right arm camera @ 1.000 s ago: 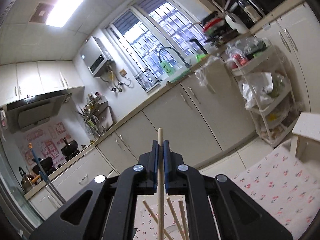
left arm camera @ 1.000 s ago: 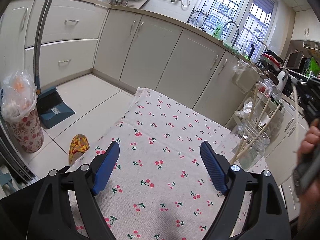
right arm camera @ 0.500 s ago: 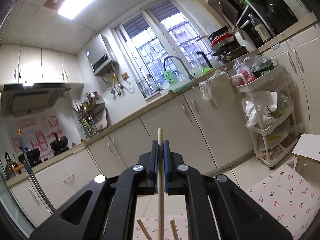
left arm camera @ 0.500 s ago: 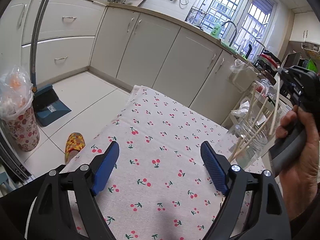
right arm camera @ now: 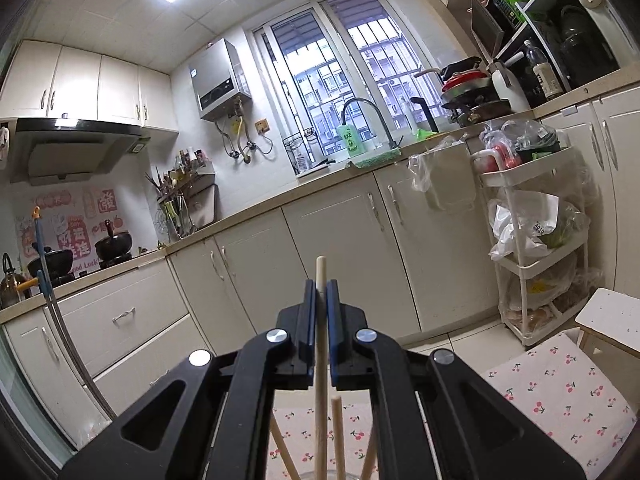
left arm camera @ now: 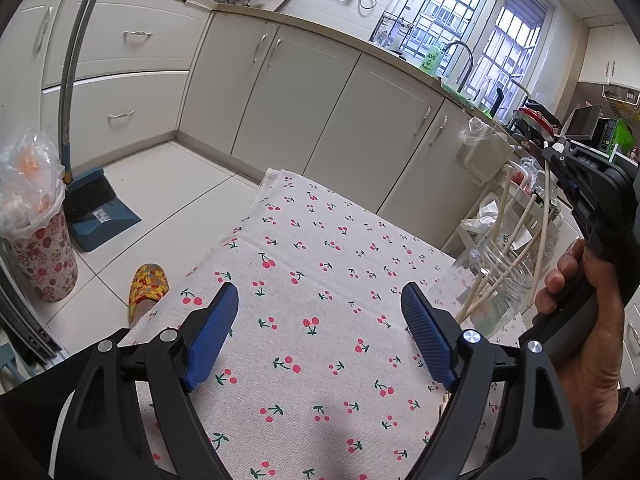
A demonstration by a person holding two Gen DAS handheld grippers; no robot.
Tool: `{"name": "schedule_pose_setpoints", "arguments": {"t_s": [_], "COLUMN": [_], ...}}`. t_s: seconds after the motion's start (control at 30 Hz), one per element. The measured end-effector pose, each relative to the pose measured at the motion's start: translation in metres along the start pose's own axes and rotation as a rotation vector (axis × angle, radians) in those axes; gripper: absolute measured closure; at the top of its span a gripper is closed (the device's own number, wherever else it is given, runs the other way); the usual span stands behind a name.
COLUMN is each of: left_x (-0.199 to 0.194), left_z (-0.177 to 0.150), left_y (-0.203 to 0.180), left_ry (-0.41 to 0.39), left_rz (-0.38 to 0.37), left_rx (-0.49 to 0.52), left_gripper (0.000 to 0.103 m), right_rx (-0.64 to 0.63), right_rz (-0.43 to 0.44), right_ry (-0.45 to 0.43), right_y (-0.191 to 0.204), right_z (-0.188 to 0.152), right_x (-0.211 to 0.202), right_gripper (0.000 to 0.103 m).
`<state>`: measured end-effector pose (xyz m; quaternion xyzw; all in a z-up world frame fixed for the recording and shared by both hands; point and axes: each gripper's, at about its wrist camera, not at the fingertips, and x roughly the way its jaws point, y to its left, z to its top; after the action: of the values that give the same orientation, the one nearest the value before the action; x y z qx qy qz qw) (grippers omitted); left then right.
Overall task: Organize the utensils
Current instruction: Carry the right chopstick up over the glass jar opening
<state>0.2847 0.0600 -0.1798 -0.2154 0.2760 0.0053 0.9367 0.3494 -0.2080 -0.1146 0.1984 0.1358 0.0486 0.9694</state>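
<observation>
My left gripper (left arm camera: 320, 308) hangs open over the cherry-print tablecloth (left arm camera: 320, 264), nothing between its blue pads. At the table's right edge stands a clear glass jar (left arm camera: 498, 276) with several pale wooden chopsticks (left arm camera: 516, 240) leaning in it. A hand holds my right gripper (left arm camera: 554, 154) above the jar, shut on one chopstick (left arm camera: 542, 236) that hangs down into the jar's mouth. In the right wrist view the gripper (right arm camera: 320, 300) pinches that upright chopstick (right arm camera: 320, 360) near its top, with other chopsticks (right arm camera: 338, 436) just below.
White kitchen cabinets (left arm camera: 304, 92) run behind the table. A floral bin (left arm camera: 40, 256), a blue dustpan with broom (left arm camera: 96, 208) and a slipper (left arm camera: 148, 288) are on the floor at left. A white shelf cart (right arm camera: 532, 240) and a small stool (right arm camera: 612, 320) stand at right.
The right gripper with its chopstick has come in from the right edge to above the jar, lowered a little and rolled. The left gripper has stayed put.
</observation>
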Motion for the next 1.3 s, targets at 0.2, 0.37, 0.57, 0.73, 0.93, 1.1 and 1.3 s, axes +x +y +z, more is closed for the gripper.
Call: {"name": "schedule_pose_setpoints", "arguments": {"t_s": [0.2,0.37,0.57,0.73,0.93,1.1,1.3], "left_x": [0.000,0.001,0.002,0.002,0.002,0.001,0.001], "left_z": [0.000,-0.002,-0.003,-0.004,-0.002,-0.003,-0.002], "left_y": [-0.001,-0.002,-0.003,-0.004,-0.001,-0.002,-0.002], "left_ry": [0.001,0.003,0.005,0.004,0.006,0.007,0.009], "left_rz": [0.000,-0.001,-0.002,-0.008,-0.010,-0.008,-0.003], "left_rx": [-0.001,0.002,0.002,-0.003,-0.004,-0.003,-0.001], "left_gripper": [0.023,0.023,0.023,0.023,0.023,0.023,0.023], "right_rx": [0.026,0.076,0.021,0.006,-0.004,-0.079,-0.162], "right_rz": [0.010,0.023,0.000,-0.013,0.003,0.023,0.041], "right_ry": [0.009,-0.028,-0.048,0.031,0.055,0.107,0.199], "right_y": [-0.006,-0.005,0.014,0.015,0.013,0.018,0.023], "right_z": [-0.002,0.009,0.019,0.006,-0.003,-0.018,-0.035], "right_x": [-0.007,-0.010,0.007,0.017,0.001,-0.011,-0.015], "right_gripper": [0.097,0.097,0.097,0.096,0.096,0.096,0.096]}}
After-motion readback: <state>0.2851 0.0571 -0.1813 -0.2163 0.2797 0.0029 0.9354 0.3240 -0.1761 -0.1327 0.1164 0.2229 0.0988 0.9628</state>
